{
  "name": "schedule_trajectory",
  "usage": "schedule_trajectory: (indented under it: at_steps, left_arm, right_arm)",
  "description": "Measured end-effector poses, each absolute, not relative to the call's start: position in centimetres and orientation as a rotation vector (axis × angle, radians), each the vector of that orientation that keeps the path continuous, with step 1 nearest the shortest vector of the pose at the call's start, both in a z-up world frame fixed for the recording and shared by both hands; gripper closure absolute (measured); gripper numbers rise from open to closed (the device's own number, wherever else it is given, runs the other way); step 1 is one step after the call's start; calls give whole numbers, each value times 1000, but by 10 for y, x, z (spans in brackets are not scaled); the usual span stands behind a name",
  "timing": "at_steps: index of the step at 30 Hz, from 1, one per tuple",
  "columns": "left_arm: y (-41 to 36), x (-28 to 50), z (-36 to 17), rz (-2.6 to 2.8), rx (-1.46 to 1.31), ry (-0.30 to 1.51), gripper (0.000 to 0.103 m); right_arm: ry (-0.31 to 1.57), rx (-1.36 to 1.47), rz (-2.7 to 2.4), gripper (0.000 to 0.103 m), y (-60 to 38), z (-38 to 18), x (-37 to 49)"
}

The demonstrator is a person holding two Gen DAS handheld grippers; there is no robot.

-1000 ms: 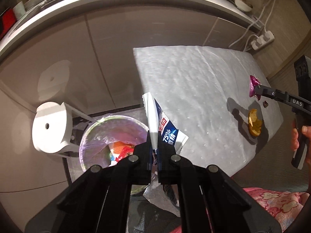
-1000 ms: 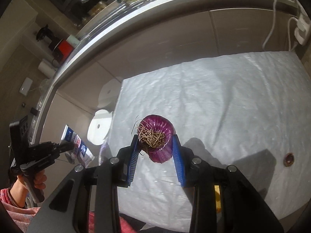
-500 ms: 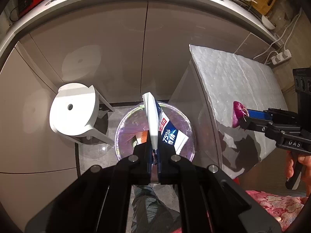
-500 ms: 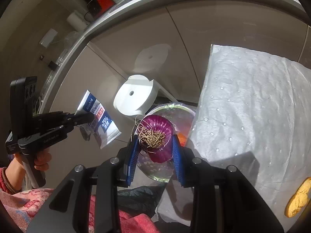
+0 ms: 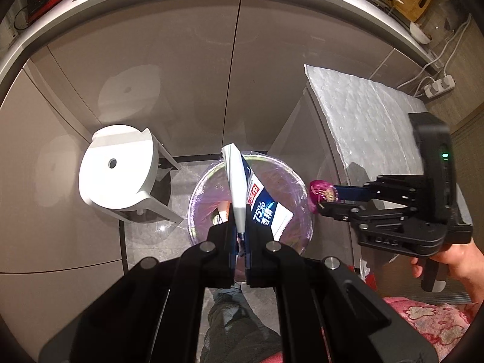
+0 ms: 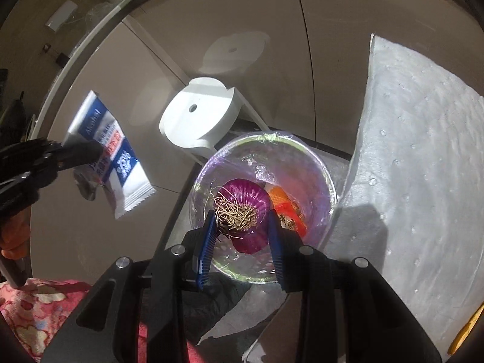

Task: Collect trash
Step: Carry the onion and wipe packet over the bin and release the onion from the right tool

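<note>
My right gripper [image 6: 242, 227] clamps the onion end [image 6: 243, 211], my left gripper [image 5: 240, 236] the wipe packet [image 5: 242, 193]; I should centre both over the bin [image 6: 328, 181] before releasing.

Bin [image 6: 320, 181] on floor between stool [image 6: 199, 121] (left) and tabletop [image 6: 423, 151] (right); onion end [image 6: 245, 208] above bin, wrapper [image 6: 121, 163] further left.

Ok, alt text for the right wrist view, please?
The right gripper holds a purple onion end, roots showing, above a bag-lined bin. At left, the left gripper pinches a blue-and-white wipe packet; a white stool stands behind.
</note>
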State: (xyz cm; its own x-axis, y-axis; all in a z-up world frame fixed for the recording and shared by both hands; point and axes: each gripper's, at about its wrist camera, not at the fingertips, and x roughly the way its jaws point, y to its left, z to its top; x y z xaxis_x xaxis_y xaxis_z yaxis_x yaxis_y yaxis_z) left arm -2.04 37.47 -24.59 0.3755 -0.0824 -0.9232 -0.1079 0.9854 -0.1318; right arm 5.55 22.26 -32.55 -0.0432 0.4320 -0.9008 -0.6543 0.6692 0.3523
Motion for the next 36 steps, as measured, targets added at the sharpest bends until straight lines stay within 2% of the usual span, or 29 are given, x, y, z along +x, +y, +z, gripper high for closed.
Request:
schedule_trajectory:
  at_steps: [5,9,12,19,28,36]
  left_arm:
    - [381,-23,-250,8,-161,1206,99]
    - [386,-24,-253,-3,-149,1221,99]
    - [388,-21,-256,-14,-150,1226,99]
    - [372,-9,-268,-69,-127,1244,99]
    - [339,7,-301,-147,-68,1305,99]
    - [326,17,-344,-162,-43,1379,99]
  right_arm:
    - [1421,-285,865,69,249,-363,53]
    - [1448,-276,836,54,255,-371,52]
    - [1421,-228,821,44,245,-357,56]
    - [1328,-98,730,38,193,-301,72]
    - [1187,-41,633,33,122,-221,71]
    - [1162,-13,548,33,88,-207,71]
